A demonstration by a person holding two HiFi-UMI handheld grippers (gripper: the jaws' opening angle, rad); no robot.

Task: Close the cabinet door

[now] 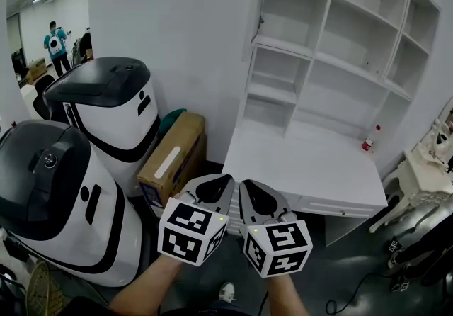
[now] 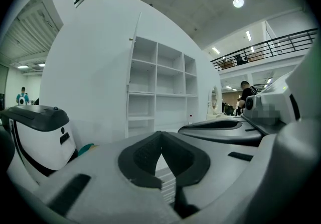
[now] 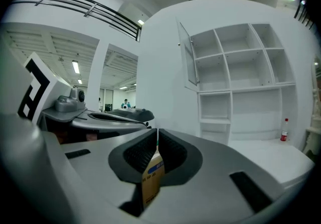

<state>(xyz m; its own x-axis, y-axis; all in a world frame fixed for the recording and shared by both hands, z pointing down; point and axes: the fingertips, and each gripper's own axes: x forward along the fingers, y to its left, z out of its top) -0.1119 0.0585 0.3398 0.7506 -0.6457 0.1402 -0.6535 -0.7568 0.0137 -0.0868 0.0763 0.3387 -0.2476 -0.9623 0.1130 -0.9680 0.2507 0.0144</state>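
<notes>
- left tongs (image 2: 161, 133): drawn fully together, pads meeting at the tips. nothing gripped. only the white front of the bench (image 1: 283, 162) shows through the slot behind the tips.
- right tongs (image 3: 157, 132): likewise closed tight at the tips, nothing held. a strip of the brown cardboard box (image 1: 173, 159) shows through the slot below the tips. the box itself lies on the floor against the wall, apart from the tongs.
- both tongs are held just beside each other, low in the head view, pointing toward the shelving unit (image 1: 316, 57). neither touches anything.
- cabinet door (image 1: 255, 13): white, standing open, swung outward from the upper left compartment of the shelving unit. seen nearly edge-on in the head view, with the compartment behind it exposed.
- door position: above the far left corner of the bench, well apart from both tongs, higher and beyond them.
- bench: white, directly below the shelving. a red-capped bottle (image 1: 367, 141) stands upright at its far right corner, near the wall.
- floor, left side: a farther machine (image 1: 113, 109) and a nearer machine (image 1: 49, 194), both white and black. the box sits between the farther machine and the bench.
- a person (image 1: 54, 42) stands far off in the background, upper left.
</notes>
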